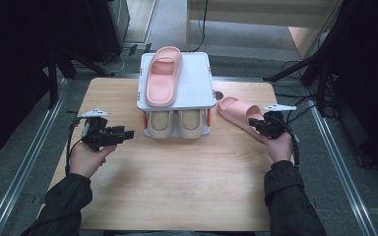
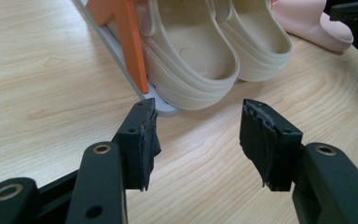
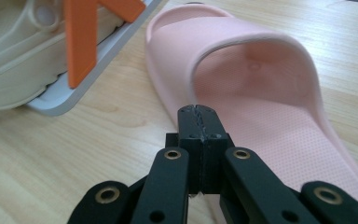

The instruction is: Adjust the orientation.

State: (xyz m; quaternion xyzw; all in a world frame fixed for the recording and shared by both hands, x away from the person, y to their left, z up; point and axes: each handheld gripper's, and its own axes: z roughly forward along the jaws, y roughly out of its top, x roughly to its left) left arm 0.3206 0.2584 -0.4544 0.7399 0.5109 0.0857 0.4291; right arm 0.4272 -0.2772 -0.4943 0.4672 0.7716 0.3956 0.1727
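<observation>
The right gripper (image 3: pixel 200 112) is sitting nearest the lens in the right gripper view, its two black jaws pressed together with their pads meeting flat at the tip. The tip is lying over the near side edge of the pink slipper (image 3: pixel 256 88), but whether the rim is caught between the pads cannot be told. The slipper is lying flat on the wooden table (image 3: pixel 42 154), with its strap arching just ahead of the jaws and its dotted footbed running back along their right side. Off to the left of these jaws, an orange post (image 3: pixel 81 39) of the shoe rack (image 3: pixel 70 98) is standing on the rack's grey base, with a beige slipper (image 3: pixel 14 51) resting behind it. In the high view the person's right hand (image 1: pixel 279 143) is holding this gripper at the slipper's near end, just right of the rack. The left gripper (image 2: pixel 198 135) is holding its jaws spread wide with only bare table between them. Straight ahead of its gap, a pair of beige slippers (image 2: pixel 214 51) is sitting on the rack's lower shelf, heels facing the jaws, and the rack's corner is lying just beyond the left jaw. A second pink slipper (image 1: pixel 163 74) is resting on the rack's white top shelf (image 1: pixel 197 81), well beyond both grippers.
</observation>
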